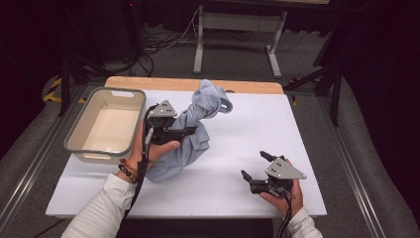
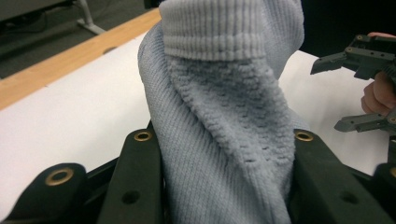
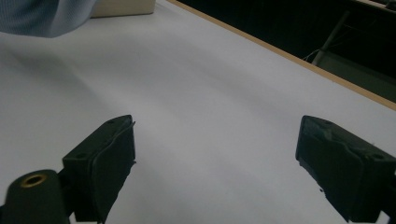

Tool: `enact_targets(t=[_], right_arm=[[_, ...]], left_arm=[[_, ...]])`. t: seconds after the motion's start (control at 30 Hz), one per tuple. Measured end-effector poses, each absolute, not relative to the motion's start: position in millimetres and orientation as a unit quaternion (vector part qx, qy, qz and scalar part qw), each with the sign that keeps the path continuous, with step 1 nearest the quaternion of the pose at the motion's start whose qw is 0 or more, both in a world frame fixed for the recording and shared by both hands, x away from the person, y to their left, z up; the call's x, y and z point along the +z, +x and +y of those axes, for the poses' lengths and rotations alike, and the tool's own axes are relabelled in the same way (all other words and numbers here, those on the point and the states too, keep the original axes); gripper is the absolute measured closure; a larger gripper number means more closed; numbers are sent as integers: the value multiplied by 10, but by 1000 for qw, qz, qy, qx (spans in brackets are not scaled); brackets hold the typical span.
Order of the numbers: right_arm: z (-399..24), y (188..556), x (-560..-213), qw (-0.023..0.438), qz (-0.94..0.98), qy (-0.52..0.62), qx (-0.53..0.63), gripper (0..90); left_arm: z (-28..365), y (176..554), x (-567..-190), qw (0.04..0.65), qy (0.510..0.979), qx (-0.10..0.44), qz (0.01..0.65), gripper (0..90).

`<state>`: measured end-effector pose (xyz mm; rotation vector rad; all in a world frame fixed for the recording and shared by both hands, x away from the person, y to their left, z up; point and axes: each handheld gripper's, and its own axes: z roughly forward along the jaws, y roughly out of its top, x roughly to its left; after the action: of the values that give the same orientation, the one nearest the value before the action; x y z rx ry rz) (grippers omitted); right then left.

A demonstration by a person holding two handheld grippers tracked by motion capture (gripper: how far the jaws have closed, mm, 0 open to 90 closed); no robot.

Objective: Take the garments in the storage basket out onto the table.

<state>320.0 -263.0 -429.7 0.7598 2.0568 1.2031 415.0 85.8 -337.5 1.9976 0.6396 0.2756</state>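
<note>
The left tongs [image 1: 190, 131] are clamped on a bunched light-blue sweater [image 1: 195, 129] at the table's [image 1: 257, 129] centre; the right tongs [image 1: 253, 166], at five o'clock, gape wide, holding nothing.

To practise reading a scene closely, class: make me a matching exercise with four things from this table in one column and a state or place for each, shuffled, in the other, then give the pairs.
Things:
1. left gripper
2. right gripper
3. tub
4. sweater

States or places:
A. grey-rimmed, nothing inside, at the table's left
B. light blue knit, bunched and twisted
C. jaws wide apart over bare white table
D. jaws closed on knit fabric

Pairs: 1-D, 2-C, 3-A, 4-B
</note>
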Motion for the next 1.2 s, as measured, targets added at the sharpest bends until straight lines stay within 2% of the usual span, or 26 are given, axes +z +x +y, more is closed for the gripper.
enact_targets(t=[0.5,0.7,1.2], right_arm=[[-2644,3189,-4296,314,782,287,456,126],[-2637,3186,-4296,313,783,286,456,126],[-2557,3228,-4336,298,796,279,447,130]], left_arm=[[343,4105,-3678,488,837,52,243,636],[229,4107,-3771,479,843,44,239,635],[-16,4284,-4127,448,850,4,278,620]])
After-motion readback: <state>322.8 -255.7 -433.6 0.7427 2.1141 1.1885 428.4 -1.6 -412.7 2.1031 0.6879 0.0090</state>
